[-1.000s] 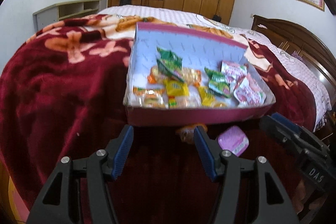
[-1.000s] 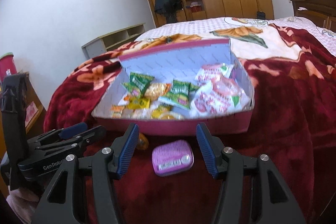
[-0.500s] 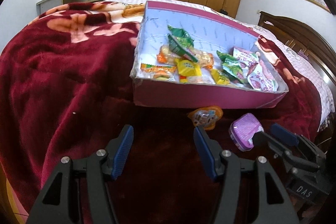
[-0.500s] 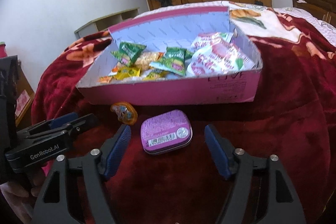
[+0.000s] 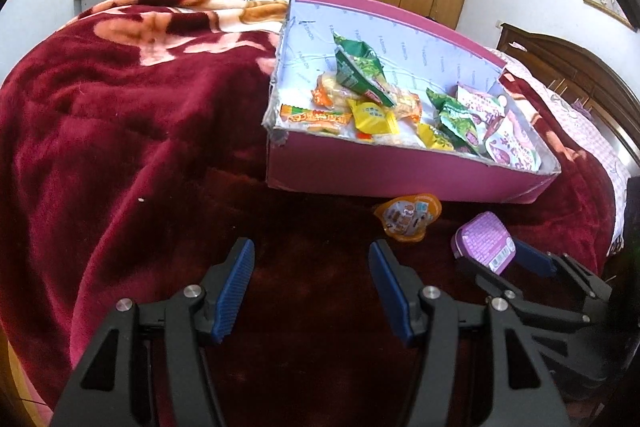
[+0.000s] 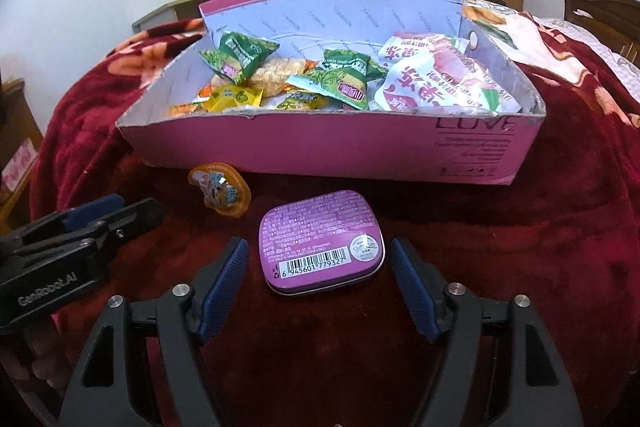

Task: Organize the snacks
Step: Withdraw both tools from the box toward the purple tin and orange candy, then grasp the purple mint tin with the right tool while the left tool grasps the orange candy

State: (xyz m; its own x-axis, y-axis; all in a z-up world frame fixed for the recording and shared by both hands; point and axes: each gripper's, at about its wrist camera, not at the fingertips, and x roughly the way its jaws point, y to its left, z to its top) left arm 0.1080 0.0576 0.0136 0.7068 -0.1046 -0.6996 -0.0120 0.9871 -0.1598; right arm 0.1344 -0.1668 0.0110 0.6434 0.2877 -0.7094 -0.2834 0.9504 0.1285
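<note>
Step in hand, as I judge it: pick up the purple tin [image 6: 322,242] and move it into the pink box [image 6: 328,147]. Best to lower squarely and close on its long sides without tipping it. Right gripper [image 6: 320,287] released, tin between its fingers, touching neither. Left gripper [image 5: 310,291] released, empty; orange jelly cup [image 5: 408,217] lies just beyond its right finger.

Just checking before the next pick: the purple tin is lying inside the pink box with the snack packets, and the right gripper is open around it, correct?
Not quite. The purple tin lies on the red blanket in front of the pink box, not inside it, as the right wrist view shows. The right gripper is indeed open around it.
</note>
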